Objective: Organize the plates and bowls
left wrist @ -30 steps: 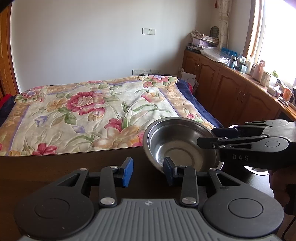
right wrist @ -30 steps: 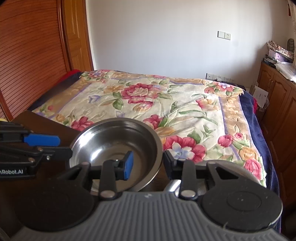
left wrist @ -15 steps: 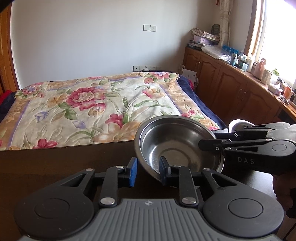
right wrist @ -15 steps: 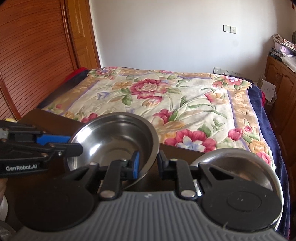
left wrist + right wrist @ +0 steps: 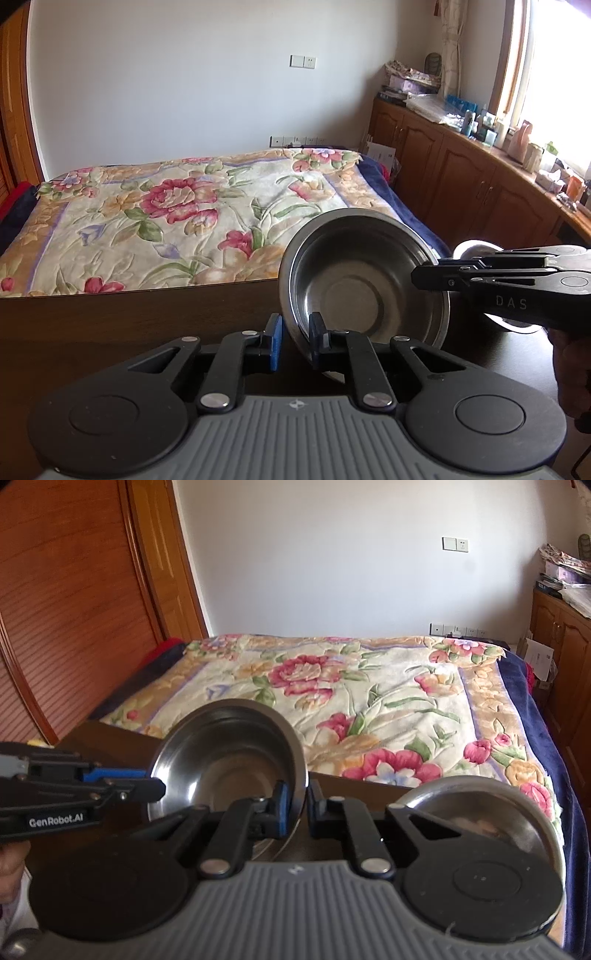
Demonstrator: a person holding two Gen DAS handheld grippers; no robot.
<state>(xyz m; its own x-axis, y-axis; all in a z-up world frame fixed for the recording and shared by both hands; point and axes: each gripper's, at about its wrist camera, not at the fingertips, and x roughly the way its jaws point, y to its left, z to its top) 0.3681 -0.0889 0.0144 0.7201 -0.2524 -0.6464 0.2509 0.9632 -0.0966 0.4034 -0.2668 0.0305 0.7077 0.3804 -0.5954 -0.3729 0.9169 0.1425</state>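
A steel bowl (image 5: 354, 280) hangs tilted over the dark wooden table (image 5: 129, 325), its opening turned toward the left wrist camera. My left gripper (image 5: 295, 341) is shut on the bowl's near rim. In the right wrist view, the same bowl (image 5: 229, 753) has its right rim pinched by my right gripper (image 5: 298, 808), which is also shut. The right gripper (image 5: 424, 275) reaches in from the right in the left wrist view. The left gripper (image 5: 155, 786) enters from the left in the right wrist view. A second steel dish (image 5: 480, 801) lies on the table at the right.
A bed with a floral quilt (image 5: 177, 221) lies just past the table's far edge. Wooden cabinets (image 5: 472, 184) with clutter on top run along the right wall under a window. A wooden sliding door (image 5: 66, 609) stands at the left. A hand (image 5: 569, 369) holds the right gripper.
Both grippers' fingers have narrowed from open onto the bowl's rim. The bowl has tipped up from lying flat, and both views have risen a little.
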